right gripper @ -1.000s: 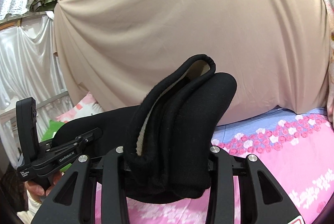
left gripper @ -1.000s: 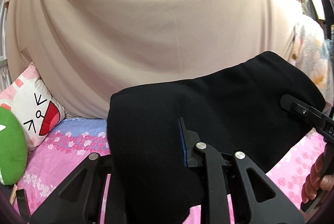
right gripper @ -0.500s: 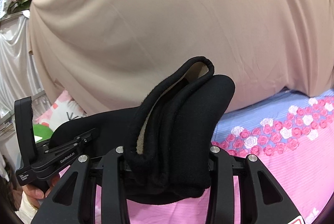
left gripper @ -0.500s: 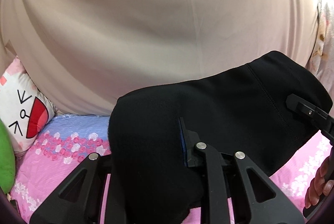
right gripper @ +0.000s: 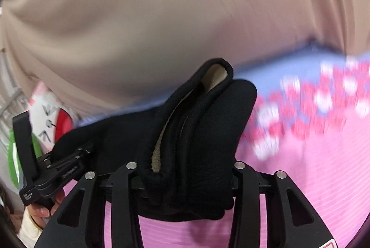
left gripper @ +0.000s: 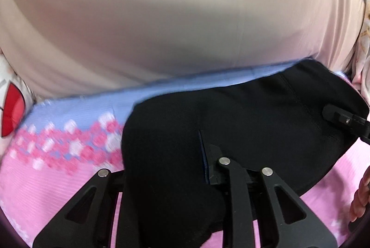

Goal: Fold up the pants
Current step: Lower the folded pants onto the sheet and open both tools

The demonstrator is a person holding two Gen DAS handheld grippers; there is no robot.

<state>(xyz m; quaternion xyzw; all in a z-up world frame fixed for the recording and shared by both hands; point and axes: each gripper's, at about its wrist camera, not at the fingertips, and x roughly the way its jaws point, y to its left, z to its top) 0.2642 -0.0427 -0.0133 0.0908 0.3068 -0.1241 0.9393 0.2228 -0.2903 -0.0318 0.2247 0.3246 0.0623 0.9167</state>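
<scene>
both tools clamp black pants (right gripper: 203,132) over bedsheet (right gripper: 312,167).

A tall beige fabric drape (left gripper: 161,28) is walling off the far side; the pink flowered bedsheet (right gripper: 312,167) is lying open ahead, a white cartoon-face cushion (right gripper: 48,114) crowding its left.
</scene>
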